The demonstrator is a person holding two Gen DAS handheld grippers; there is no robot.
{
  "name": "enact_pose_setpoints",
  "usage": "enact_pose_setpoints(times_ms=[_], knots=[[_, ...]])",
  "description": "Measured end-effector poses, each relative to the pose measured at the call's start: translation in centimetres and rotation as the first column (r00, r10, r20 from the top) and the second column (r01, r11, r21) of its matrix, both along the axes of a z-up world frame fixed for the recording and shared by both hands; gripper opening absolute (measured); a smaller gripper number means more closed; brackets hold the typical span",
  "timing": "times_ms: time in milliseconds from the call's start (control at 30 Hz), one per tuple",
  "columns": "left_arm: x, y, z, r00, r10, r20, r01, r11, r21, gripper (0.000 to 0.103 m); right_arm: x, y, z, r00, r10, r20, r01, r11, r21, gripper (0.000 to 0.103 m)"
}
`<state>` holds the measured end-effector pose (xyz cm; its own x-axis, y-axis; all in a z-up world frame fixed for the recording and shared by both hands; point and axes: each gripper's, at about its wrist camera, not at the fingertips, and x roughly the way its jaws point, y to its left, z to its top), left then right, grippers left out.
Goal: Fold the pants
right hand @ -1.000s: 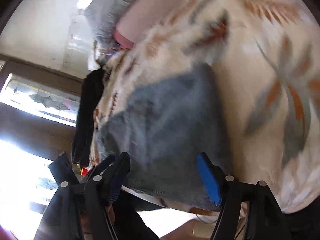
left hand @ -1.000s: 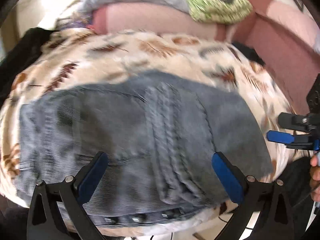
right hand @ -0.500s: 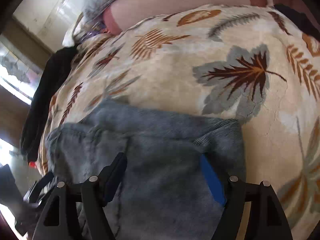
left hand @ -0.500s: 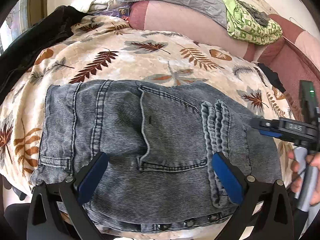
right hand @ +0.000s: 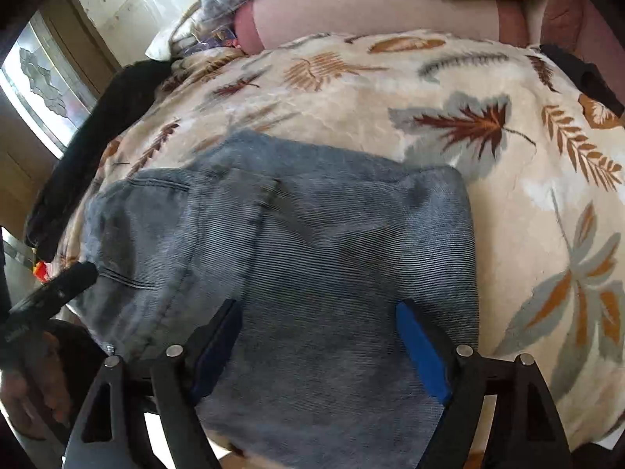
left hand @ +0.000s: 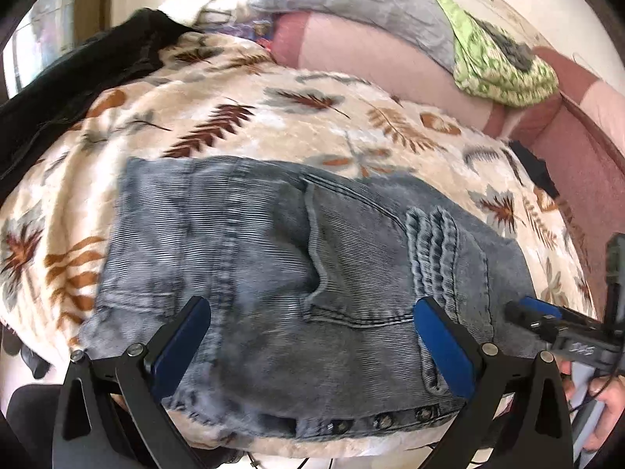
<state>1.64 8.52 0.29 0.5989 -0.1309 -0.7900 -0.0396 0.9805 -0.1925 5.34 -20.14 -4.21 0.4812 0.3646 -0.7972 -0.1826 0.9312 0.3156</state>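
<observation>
**A:** Where are the pants (left hand: 297,281) right now?

**B:** Folded into a compact grey denim bundle, lying flat on the leaf-print blanket (left hand: 242,117) near its front edge. In the left wrist view a back pocket faces up, a stitched hem strip lies across the right part, and a row of metal rivets runs along the near edge.

**A:** And the left gripper (left hand: 312,348)?

**B:** Its blue-padded fingers stand wide apart over the near part of the bundle, with nothing pinched between them. The right gripper (right hand: 320,344) reads the same in its own view: spread wide above the denim, empty. It also shows at the right edge of the left wrist view, beside the bundle's right end.

**A:** Are they pressing on the cloth?

**B:** I can't tell; the fisheye flattens depth, so the tips may be touching or just above.

**A:** Any containers about?

**B:** None that I can make out. Only soft things: a pink bolster (left hand: 390,62) along the back of the blanket, a grey quilted cushion (left hand: 351,4) on it, and a green patterned cloth (left hand: 504,70) draped over the bolster's right end. A black garment (left hand: 90,78) lies off the blanket's left side.
</observation>
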Motion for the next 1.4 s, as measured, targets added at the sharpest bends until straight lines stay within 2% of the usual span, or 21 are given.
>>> enact_pose_setpoints(times_ms=[133, 200, 267, 333, 367, 433, 567, 633, 700, 767, 867, 900, 933, 1000, 1067, 1133, 1200, 1267, 1300, 1367, 1400], knots=[[-2.1, 3.1, 0.8, 0.993, 0.119, 0.022, -0.117, 0.989, -0.09, 0.103, -1.7, -1.3, 0.9, 0.991, -0.038, 0.125, 0.035, 0.999, 0.025, 0.083], [-3.5, 5.1, 0.9, 0.981, 0.193, 0.012, -0.187, 0.965, -0.186, 0.103, -2.2, -2.0, 0.5, 0.989, -0.056, 0.138, 0.05, 0.998, 0.043, 0.083], [-4.5, 7.3, 0.5, 0.967, 0.253, -0.023, -0.247, 0.916, -0.315, 0.103, -2.2, -2.8, -0.1, 0.991, -0.066, 0.114, 0.055, 0.994, 0.094, 0.083], [-5.4, 9.2, -0.2, 0.95, 0.304, -0.073, -0.304, 0.842, -0.445, 0.103, -2.0, -3.0, -0.3, 0.994, -0.063, 0.095, 0.05, 0.989, 0.136, 0.083], [-5.8, 10.1, -0.7, 0.941, 0.321, -0.103, -0.328, 0.797, -0.508, 0.103, -2.1, -3.2, -0.2, 0.994, -0.061, 0.096, 0.045, 0.986, 0.158, 0.083], [-6.3, 10.8, -1.4, 0.926, 0.351, -0.137, -0.366, 0.752, -0.547, 0.103, -2.2, -3.1, 0.2, 0.993, -0.049, 0.112, 0.028, 0.982, 0.186, 0.083], [-6.0, 11.4, -3.4, 0.913, 0.354, -0.204, -0.402, 0.693, -0.599, 0.103, -2.3, -2.6, 0.7, 0.992, -0.027, 0.125, 0.001, 0.979, 0.205, 0.083], [-5.4, 11.5, -4.2, 0.906, 0.362, -0.218, -0.418, 0.689, -0.593, 0.103, -2.4, -2.5, 0.6, 0.992, -0.023, 0.125, -0.003, 0.98, 0.2, 0.083], [-4.8, 11.7, -5.1, 0.901, 0.362, -0.239, -0.43, 0.671, -0.604, 0.103, -2.5, -2.6, 0.6, 0.991, -0.032, 0.13, 0.006, 0.981, 0.195, 0.083], [-4.3, 12.0, -5.6, 0.887, 0.39, -0.248, -0.457, 0.665, -0.591, 0.103, -2.6, -2.9, 0.6, 0.99, -0.049, 0.131, 0.022, 0.98, 0.198, 0.083], [-3.9, 12.6, -5.6, 0.878, 0.417, -0.233, -0.469, 0.661, -0.585, 0.102, -2.7, -3.1, 0.9, 0.99, -0.064, 0.128, 0.037, 0.978, 0.203, 0.083], [-3.7, 12.7, -5.5, 0.88, 0.421, -0.222, -0.465, 0.661, -0.589, 0.098, -2.6, -2.9, 1.0, 0.992, -0.056, 0.115, 0.031, 0.977, 0.21, 0.083], [-3.6, 12.7, -5.2, 0.886, 0.416, -0.205, -0.452, 0.672, -0.587, 0.09, -2.4, -2.7, 1.3, 0.994, -0.043, 0.097, 0.019, 0.971, 0.237, 0.083], [-3.1, 12.3, -4.6, 0.891, 0.411, -0.193, -0.45, 0.745, -0.493, 0.047, -2.1, -1.7, 2.4, 0.996, 0.0, 0.085, -0.026, 0.955, 0.297, 0.083], [-2.8, 12.1, -4.7, 0.893, 0.408, -0.19, -0.449, 0.78, -0.437, 0.039, -1.1, 0.4, 3.4, 0.996, 0.079, 0.05, -0.092, 0.93, 0.356, 0.083], [-3.0, 12.1, -4.7, 0.897, 0.404, -0.178, -0.44, 0.791, -0.425, 0.035, 0.7, 3.1, 3.8, 0.989, 0.147, -0.012, -0.128, 0.897, 0.424, 0.083], [-3.5, 12.3, -4.4, 0.902, 0.402, -0.16, -0.431, 0.801, -0.416, 0.026, 2.6, 5.9, 2.9, 0.97, 0.218, -0.111, -0.137, 0.861, 0.49, 0.083], [-3.7, 12.1, -3.6, 0.904, 0.407, -0.127, -0.423, 0.815, -0.397, 0.021, 4.7, 9.1, 1.0, 0.936, 0.282, -0.208, -0.127, 0.827, 0.548, 0.083], [-3.8, 12.1, -3.3, 0.906, 0.407, -0.114, -0.418, 0.821, -0.389, 0.019, 5.4, 10.3, -0.2, 0.917, 0.312, -0.25, -0.131, 0.825, 0.55, 0.083], [-4.0, 11.6, -3.0, 0.909, 0.406, -0.098, -0.412, 0.835, -0.364, 0.019, 7.1, 12.6, -5.0, 0.845, 0.336, -0.416, -0.073, 0.843, 0.532, 0.084], [-4.0, 11.5, -2.9, 0.91, 0.404, -0.094, -0.41, 0.839, -0.358, 0.017, 7.4, 12.3, -5.3, 0.858, 0.306, -0.413, -0.036, 0.838, 0.545, 0.083]])
